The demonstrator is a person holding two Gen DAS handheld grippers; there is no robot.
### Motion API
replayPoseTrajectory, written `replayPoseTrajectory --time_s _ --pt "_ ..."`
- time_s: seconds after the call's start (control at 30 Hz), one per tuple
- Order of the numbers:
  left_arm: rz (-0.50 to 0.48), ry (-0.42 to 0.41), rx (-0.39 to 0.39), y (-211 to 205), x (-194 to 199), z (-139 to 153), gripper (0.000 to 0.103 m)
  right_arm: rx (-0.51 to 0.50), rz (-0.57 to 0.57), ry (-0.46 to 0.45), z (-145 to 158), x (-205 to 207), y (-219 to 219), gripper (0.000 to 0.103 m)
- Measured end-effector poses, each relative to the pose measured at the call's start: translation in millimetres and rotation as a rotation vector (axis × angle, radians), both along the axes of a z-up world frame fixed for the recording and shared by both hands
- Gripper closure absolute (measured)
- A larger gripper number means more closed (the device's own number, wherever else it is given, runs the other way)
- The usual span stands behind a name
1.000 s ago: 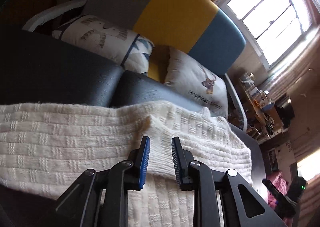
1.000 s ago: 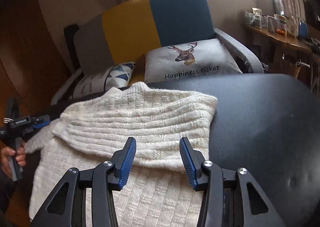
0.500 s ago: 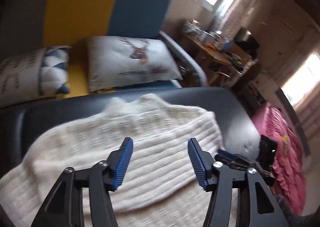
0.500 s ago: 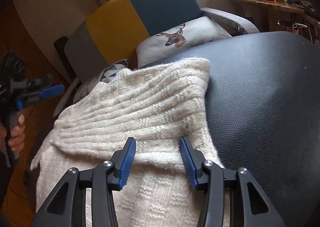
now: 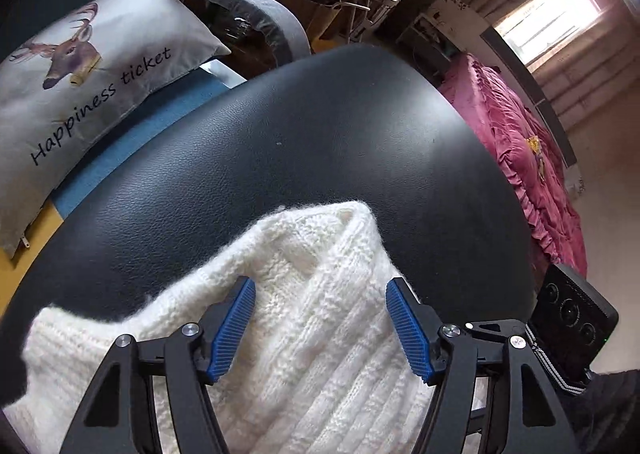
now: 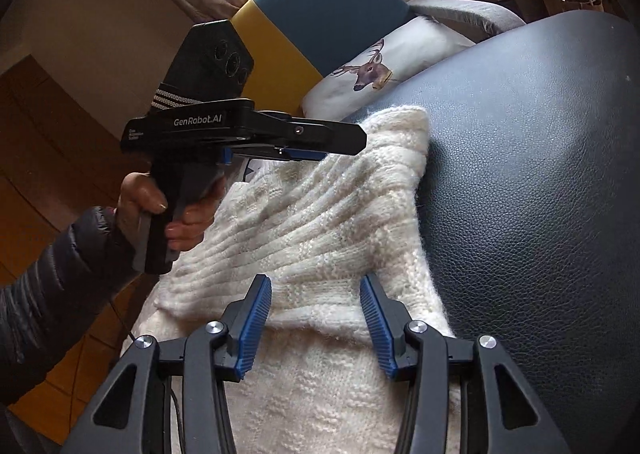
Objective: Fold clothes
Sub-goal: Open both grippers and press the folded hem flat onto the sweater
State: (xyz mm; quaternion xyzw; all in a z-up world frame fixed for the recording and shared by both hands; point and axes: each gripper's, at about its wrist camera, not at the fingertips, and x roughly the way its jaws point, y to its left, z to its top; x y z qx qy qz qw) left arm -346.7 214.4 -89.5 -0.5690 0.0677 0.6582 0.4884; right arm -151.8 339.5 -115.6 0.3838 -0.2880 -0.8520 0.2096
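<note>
A cream knitted sweater (image 6: 320,238) lies on the black padded leather surface (image 5: 320,141), partly folded: one ribbed layer is turned over the rest, and its folded edge runs across just ahead of the right gripper (image 6: 316,318). That gripper hangs low over the knit with its blue pads (image 6: 256,318) about half apart; the fold edge lies in the gap, but the pads do not press on it and nothing is held. The left gripper (image 5: 320,326) is over the far corner of the sweater, where the knit ends in a soft point on the leather. Its jaws are opening, the blue pads (image 5: 234,328) stand wide, and the wool between them lies loose, not pinched. From the right wrist view the left gripper appears side-on (its black body reads "GenRobot.AI"), held by a bare hand (image 6: 168,209) coming out of a dark quilted sleeve (image 6: 52,294), with its tips just above the upper edge of the sweater. Beyond the black surface sits a sofa with a yellow and blue backrest (image 6: 312,9), and on it a white cushion (image 5: 80,65) printed with a deer and the words "Happiness ticket". Off to one side lies a pink bedspread (image 5: 516,157).
</note>
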Motion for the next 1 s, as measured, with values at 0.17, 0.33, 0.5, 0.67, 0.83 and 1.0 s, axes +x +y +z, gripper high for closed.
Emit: replayPoseTrajectory --time_s 0.17,0.33,0.5,0.67,0.83,1.0 --pt "-0.055 -0.067 0.044 6 0 -3 0.033 -0.01 0.0 0.002 0 1 1 0.055" --pt "-0.127 -0.094 0.035 21 13 -2 0.059 0.0 -0.005 0.003 -1 0 0 0.055" --pt "-0.129 0.118 0.05 32 30 11 0.092 0.101 -0.034 0.011 3 1 -11 0.055" --pt "-0.062 0.266 -0.006 36 35 -7 0.088 0.161 -0.034 0.006 4 -1 -18 0.055" --pt "-0.004 0.263 -0.006 29 38 14 0.079 0.145 -0.035 0.006 2 -1 -14 0.055" --pt "0.141 0.381 -0.041 -18 34 30 0.045 0.141 -0.035 0.006 2 0 -13 0.055"
